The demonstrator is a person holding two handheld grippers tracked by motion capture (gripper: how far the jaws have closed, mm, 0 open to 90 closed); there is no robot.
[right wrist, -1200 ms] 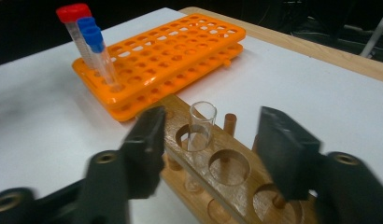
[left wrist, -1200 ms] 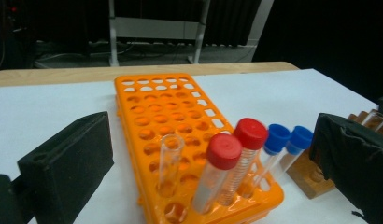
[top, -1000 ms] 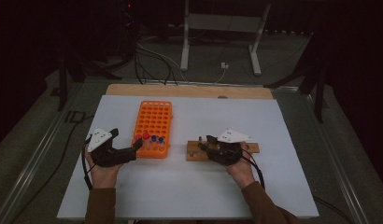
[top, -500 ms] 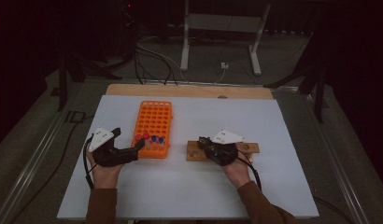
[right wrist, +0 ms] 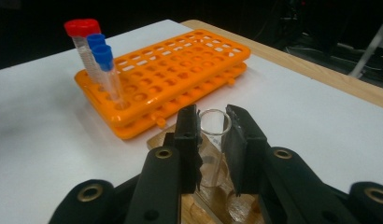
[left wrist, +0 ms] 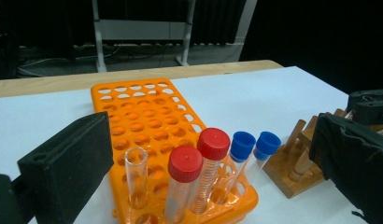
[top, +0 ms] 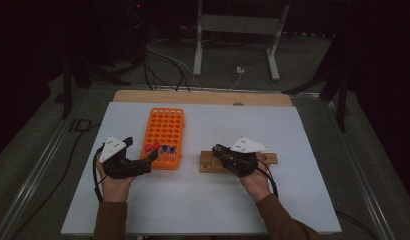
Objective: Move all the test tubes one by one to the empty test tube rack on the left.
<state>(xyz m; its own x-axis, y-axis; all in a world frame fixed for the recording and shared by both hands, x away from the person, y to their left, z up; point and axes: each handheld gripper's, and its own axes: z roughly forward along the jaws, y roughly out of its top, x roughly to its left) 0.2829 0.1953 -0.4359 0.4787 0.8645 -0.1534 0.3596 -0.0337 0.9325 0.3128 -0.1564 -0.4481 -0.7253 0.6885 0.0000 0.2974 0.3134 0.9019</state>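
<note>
R tongs (right wrist: 213,135) clenched on clear tube (right wrist: 212,140), base hidden; L tongs (left wrist: 203,154) released.

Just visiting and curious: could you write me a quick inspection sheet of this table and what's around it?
Surface: white tabletop with a wooden strip along its far edge.
Job's things: clear uncapped glass test tube standing on the low wooden peg rack; orange plastic tube rack holding two red-capped tubes, two blue-capped tubes and one open tube at its near end.
Clutter: nothing seen.
Grippers: right gripper shut on the glass tube, its jaws have just closed; left gripper open, jaws either side of the orange rack's near end.
Cables: black cable trails from each gripper; loose cables on the floor beyond.
Surroundings: dark room, white metal stand behind the table.
</note>
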